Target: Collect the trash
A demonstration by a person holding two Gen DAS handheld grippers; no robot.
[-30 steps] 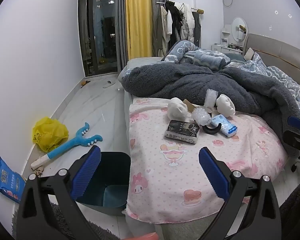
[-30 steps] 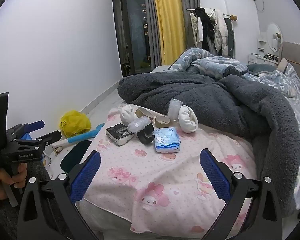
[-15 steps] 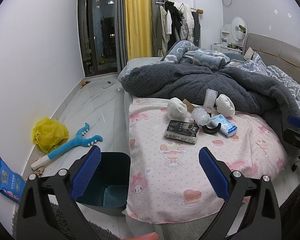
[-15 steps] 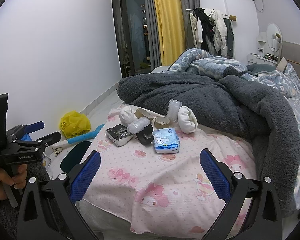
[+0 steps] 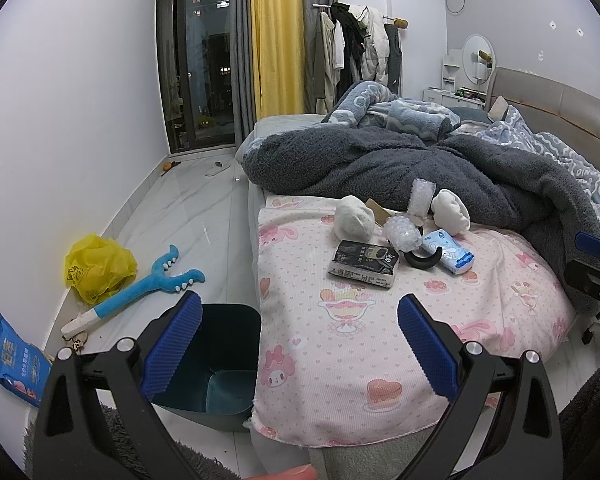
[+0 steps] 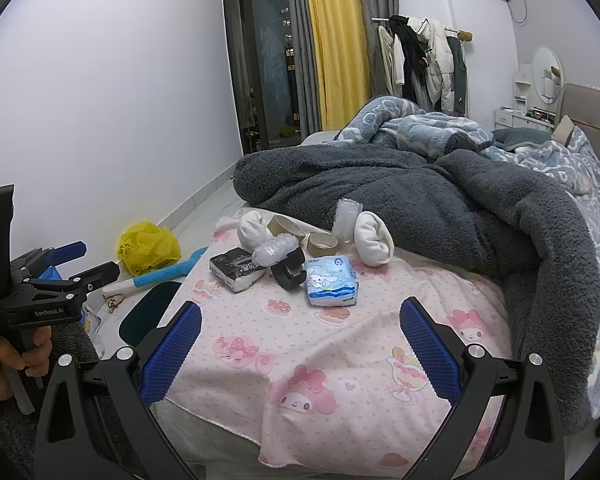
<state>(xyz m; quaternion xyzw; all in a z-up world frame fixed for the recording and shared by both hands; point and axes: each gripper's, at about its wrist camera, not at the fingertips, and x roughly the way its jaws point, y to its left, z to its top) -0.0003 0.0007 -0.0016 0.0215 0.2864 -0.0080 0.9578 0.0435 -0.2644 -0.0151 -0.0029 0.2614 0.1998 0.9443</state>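
Both claws held apart, empty: left gripper (image 5: 298,340), right gripper (image 6: 300,344). Trash cluster (image 6: 284,258) seen ahead on pink sheet (image 6: 340,344), well apart from both. Bin (image 5: 220,364) placed on floor beside bed, nearest left gripper.

Ahead of the tool stands a bed (image 5: 380,320) with a grey blanket (image 5: 380,160). Left is white marble floor (image 5: 188,216); far ahead a yellow curtain (image 5: 278,36) and dark glass door (image 5: 200,52).
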